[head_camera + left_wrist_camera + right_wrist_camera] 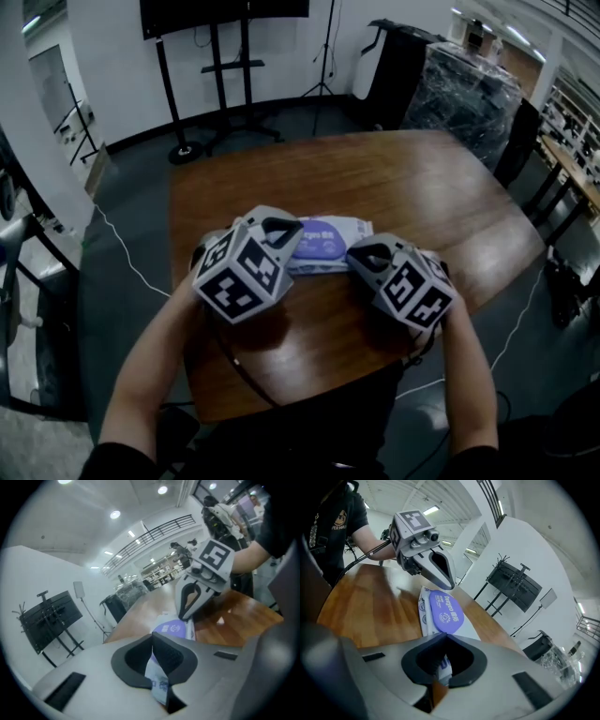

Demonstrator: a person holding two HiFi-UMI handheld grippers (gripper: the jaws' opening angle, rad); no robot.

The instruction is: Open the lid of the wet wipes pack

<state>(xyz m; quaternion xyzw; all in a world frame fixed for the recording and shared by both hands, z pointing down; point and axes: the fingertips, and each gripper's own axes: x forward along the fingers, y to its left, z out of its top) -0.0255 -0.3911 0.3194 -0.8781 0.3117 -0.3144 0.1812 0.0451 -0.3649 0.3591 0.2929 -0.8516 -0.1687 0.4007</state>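
Observation:
The wet wipes pack (pixel 330 244), white with an oval purple lid (pixel 317 247), lies flat on the wooden table (pixel 422 187) between my two grippers. My left gripper (pixel 281 232) is shut on the pack's left end. In the left gripper view, the white printed film (pixel 158 679) is pinched between the dark pads (pixel 171 658), and the lid (pixel 174 628) lies closed beyond them. My right gripper (pixel 368 258) is shut on the pack's right end. In the right gripper view, film (pixel 443 665) shows between its pads and the lid (pixel 444 614) lies flat ahead.
A black TV stand (pixel 220 56) and a plastic-wrapped stack (pixel 464 89) stand beyond the table's far edge. A cable (pixel 127 258) runs on the floor at the left. The table's near edge is close to the person's body.

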